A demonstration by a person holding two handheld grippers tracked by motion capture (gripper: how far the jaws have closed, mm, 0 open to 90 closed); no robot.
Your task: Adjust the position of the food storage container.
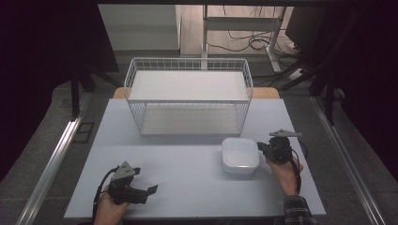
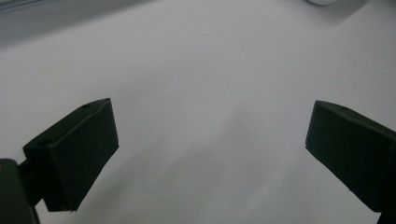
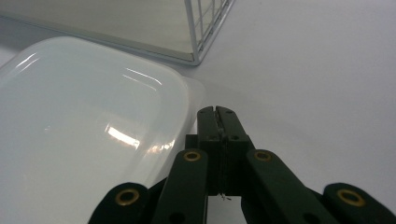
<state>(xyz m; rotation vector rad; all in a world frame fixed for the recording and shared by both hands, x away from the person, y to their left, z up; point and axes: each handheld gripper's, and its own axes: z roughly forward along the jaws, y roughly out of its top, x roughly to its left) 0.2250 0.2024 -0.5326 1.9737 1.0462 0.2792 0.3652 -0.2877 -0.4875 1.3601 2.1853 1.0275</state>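
Right now, nearest the person's edge of the table (image 1: 187,187), the left gripper (image 1: 149,190) sits low over bare tabletop with its jaws spread wide and nothing between them; judging by that, it is parked, not working. Its own view backs this up: two black pads (image 2: 79,154) well apart, plain table surface between them, a sliver of the white container at the top edge. Further up and to the right, the right gripper (image 1: 263,147) is the active one. Its jaws are pressed fully together, tips meeting with nothing pinched in them. In the right gripper view the closed tips (image 3: 217,122) sit just beside the rim of the white container (image 3: 88,116), at its right-hand edge, and I can't tell whether they actually touch it. From the high view the container (image 1: 240,155) lies flat on the table, lid side up, directly left of that gripper's nose and level with it. My read: the closed jaws are set up as a blunt pusher against the container's side, not a grasp. Beyond the container, apart from it, stands the white wire basket (image 1: 187,96), two-tiered, open side facing the person; its corner frame (image 3: 205,32) shows just past the container. Likely destination, so a shove would go up-table and left.
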